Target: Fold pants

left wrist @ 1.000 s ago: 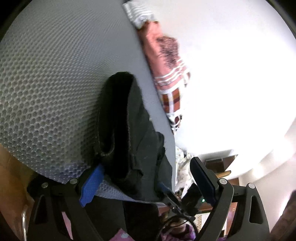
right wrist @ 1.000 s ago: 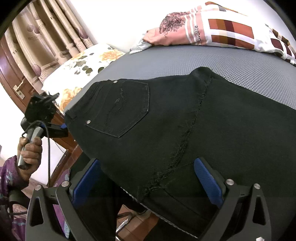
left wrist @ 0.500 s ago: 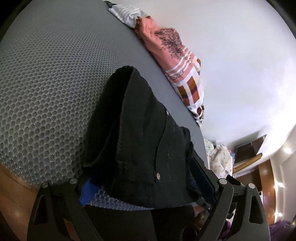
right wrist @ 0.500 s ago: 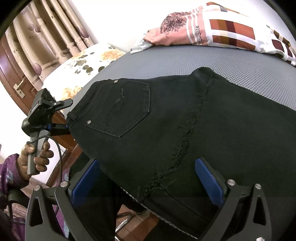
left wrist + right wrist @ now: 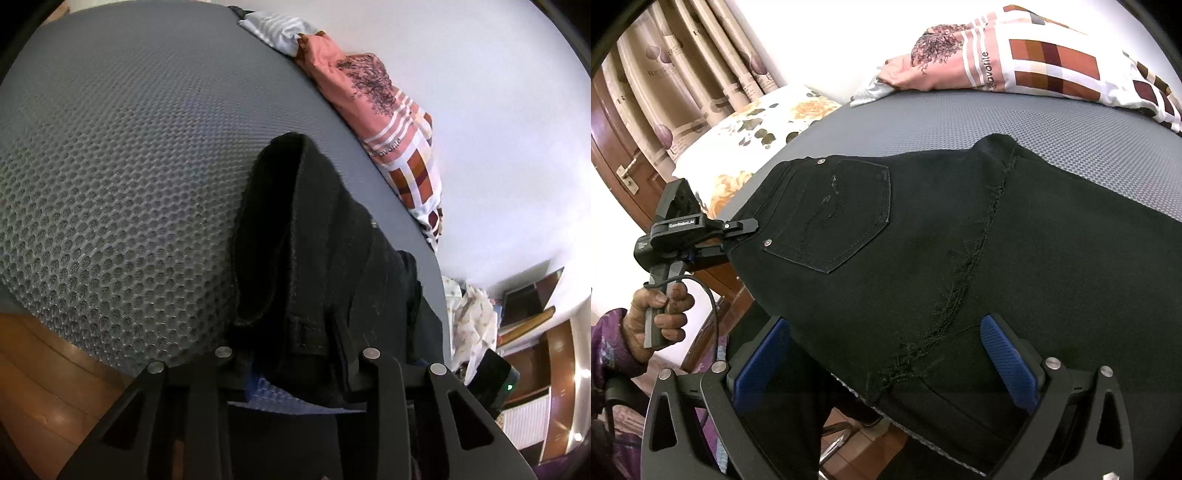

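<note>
Black pants [image 5: 960,240] lie on a grey mesh mattress [image 5: 1052,125], back pocket up, the seat end hanging over the near edge. In the left wrist view the pants [image 5: 332,266] fill the centre with the waistband between my fingers. My left gripper [image 5: 299,354] is shut on the waistband; it also shows in the right wrist view [image 5: 738,230] at the pants' left corner. My right gripper [image 5: 886,354] is open, its blue pads on either side of the frayed seam at the near edge, not closed on the cloth.
A pink and checked pillow [image 5: 1015,62] lies at the far side of the mattress by the white wall. A floral pillow [image 5: 757,133] lies at the left end. Curtains [image 5: 683,74] and a wooden door stand beyond. Wooden floor [image 5: 55,387] lies below the mattress edge.
My left gripper has moved in onto the waistband and shut on it. The right gripper has stayed open in place over the seam.
</note>
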The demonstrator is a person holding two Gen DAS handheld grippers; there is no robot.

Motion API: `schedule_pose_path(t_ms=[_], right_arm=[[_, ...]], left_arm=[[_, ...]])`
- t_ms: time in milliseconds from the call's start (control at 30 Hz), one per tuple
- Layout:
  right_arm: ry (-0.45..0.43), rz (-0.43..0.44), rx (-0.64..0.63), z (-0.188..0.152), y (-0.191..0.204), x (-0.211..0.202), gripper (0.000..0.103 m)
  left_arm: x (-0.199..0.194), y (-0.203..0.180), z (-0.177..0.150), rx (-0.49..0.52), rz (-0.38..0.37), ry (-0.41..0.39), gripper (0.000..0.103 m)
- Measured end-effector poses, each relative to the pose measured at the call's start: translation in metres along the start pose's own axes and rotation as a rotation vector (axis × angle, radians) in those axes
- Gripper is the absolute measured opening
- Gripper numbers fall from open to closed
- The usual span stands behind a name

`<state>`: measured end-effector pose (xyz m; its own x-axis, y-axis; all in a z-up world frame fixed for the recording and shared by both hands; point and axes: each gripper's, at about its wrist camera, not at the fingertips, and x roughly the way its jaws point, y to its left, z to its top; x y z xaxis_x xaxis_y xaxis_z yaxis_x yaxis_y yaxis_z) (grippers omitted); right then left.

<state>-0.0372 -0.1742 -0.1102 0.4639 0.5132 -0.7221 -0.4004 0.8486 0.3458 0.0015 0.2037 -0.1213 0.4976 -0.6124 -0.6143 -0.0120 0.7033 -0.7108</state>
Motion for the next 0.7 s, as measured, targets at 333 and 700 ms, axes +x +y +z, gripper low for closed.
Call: schedule_pose_path(t_ms=[333,700], right_arm=[[-0.037,0.06,0.087,0.002,-0.017,-0.008,0.102],[-0.129,0.132,0.311,0.003,-0.071,-0.043,0.102]], left_arm=[[-0.01,-0.063,0.009,0.149,0.034,-0.04,0.03],[-0.009,-0.158,0.001,0.263,-0.112,-0.054,0.03]])
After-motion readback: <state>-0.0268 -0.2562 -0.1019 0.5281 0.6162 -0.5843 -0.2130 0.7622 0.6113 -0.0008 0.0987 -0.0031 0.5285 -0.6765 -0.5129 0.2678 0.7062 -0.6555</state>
